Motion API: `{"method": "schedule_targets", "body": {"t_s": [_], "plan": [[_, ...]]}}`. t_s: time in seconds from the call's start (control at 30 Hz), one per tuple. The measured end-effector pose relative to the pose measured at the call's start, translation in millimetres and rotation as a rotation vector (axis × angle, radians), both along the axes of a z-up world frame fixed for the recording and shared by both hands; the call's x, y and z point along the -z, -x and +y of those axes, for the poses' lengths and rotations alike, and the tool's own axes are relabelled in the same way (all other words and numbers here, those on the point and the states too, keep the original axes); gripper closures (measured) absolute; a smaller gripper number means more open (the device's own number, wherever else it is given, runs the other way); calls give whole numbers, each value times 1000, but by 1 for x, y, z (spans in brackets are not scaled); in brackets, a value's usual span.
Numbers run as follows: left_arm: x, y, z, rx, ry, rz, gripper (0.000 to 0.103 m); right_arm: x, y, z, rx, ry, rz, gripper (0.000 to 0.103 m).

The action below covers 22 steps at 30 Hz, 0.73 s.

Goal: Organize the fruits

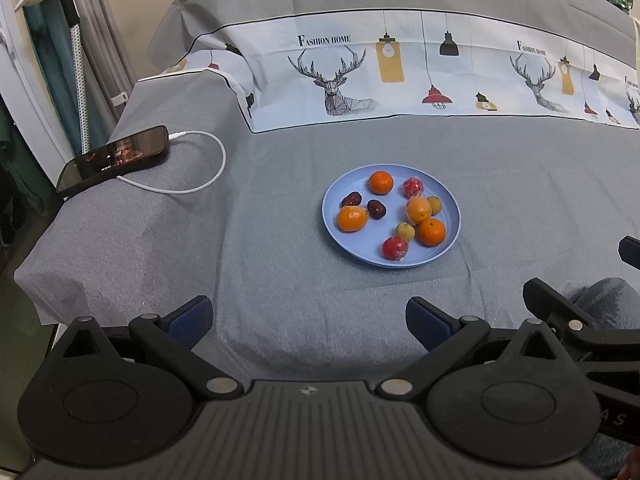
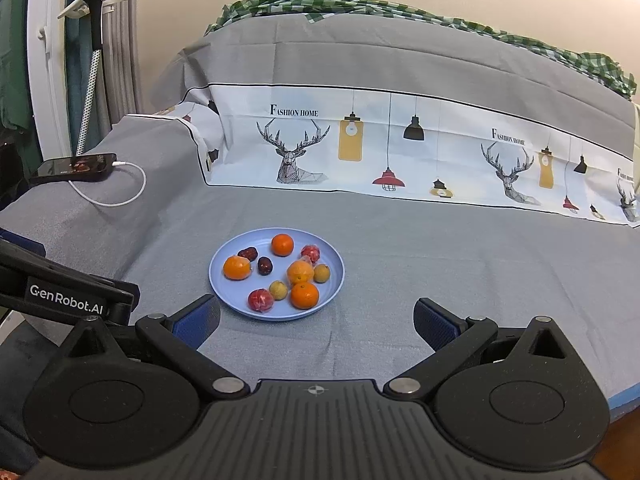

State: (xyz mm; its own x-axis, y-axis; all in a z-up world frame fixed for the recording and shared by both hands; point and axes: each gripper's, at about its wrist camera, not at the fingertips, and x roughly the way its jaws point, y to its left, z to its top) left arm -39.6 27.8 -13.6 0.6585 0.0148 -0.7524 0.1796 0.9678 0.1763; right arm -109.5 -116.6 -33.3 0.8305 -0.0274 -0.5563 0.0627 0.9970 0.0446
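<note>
A blue plate (image 1: 340, 236) sits on the grey cloth, also in the right wrist view (image 2: 224, 280). It holds several fruits: oranges (image 1: 432, 232) (image 2: 305, 295), two red wrapped fruits (image 1: 395, 248) (image 2: 261, 300), two small yellow fruits (image 1: 405, 231) (image 2: 278, 290) and two dark red dates (image 1: 376, 209) (image 2: 264, 265). My left gripper (image 1: 308, 320) is open and empty, short of the plate. My right gripper (image 2: 316, 322) is open and empty, just in front of the plate's near edge.
A black phone (image 1: 114, 158) (image 2: 74, 168) with a white charging cable (image 1: 208, 176) lies at the back left. A deer-print cloth (image 1: 400, 76) covers a raised bank behind. The other gripper shows at the right edge (image 1: 580, 320) and at the left (image 2: 64, 296).
</note>
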Motion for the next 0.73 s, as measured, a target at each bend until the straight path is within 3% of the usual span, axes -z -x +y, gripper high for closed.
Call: {"method": "schedule_targets", "body": {"t_s": [0.73], "plan": [[0, -3, 0, 0, -20, -6, 0, 1, -2, 2, -3, 0, 6, 1]]}}
